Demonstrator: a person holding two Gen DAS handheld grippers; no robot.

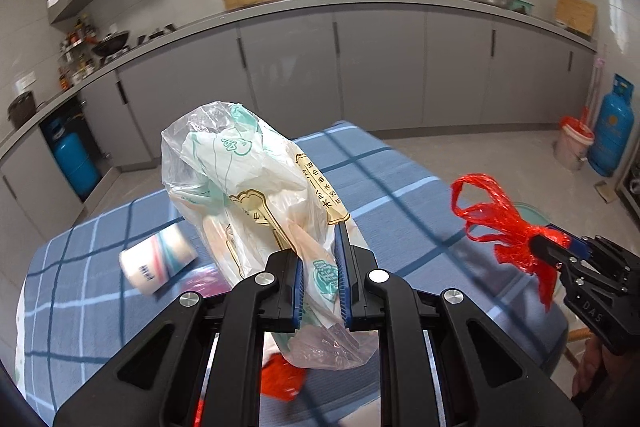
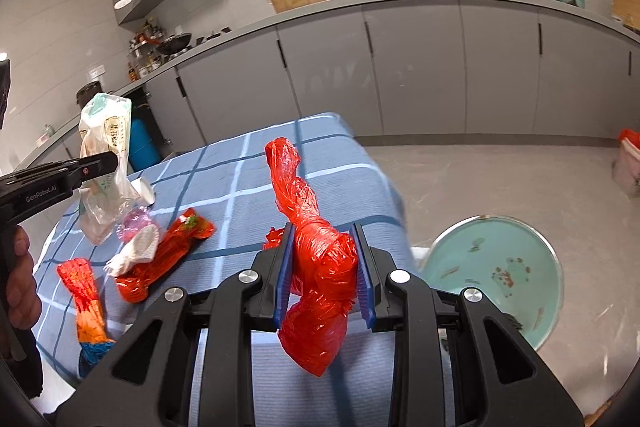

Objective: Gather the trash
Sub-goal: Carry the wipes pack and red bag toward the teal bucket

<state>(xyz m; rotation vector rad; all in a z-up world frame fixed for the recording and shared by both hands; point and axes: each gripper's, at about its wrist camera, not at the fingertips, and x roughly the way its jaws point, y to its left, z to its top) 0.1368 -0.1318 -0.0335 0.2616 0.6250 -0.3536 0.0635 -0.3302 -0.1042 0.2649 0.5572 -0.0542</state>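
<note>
Trash partly gathered: left tongs (image 1: 322, 283) clamp clear printed bag (image 1: 256, 187), right tongs (image 2: 325, 269) clamp red bag (image 2: 320, 267), both lifted above bench (image 2: 320, 155). Paper cup (image 1: 158, 263), red wrappers (image 2: 164, 255), tissue (image 2: 136, 255) left; teal basin (image 2: 496, 275) right, likely drop spot.

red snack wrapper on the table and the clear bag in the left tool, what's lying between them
In the right wrist view, a crumpled white tissue and a pink plastic piece lie between the red snack wrapper and the clear bag.

Two grippers (image 1: 322, 281) (image 2: 325, 267), two bags (image 1: 256, 195) (image 2: 316, 267), one cup (image 1: 158, 261).
</note>
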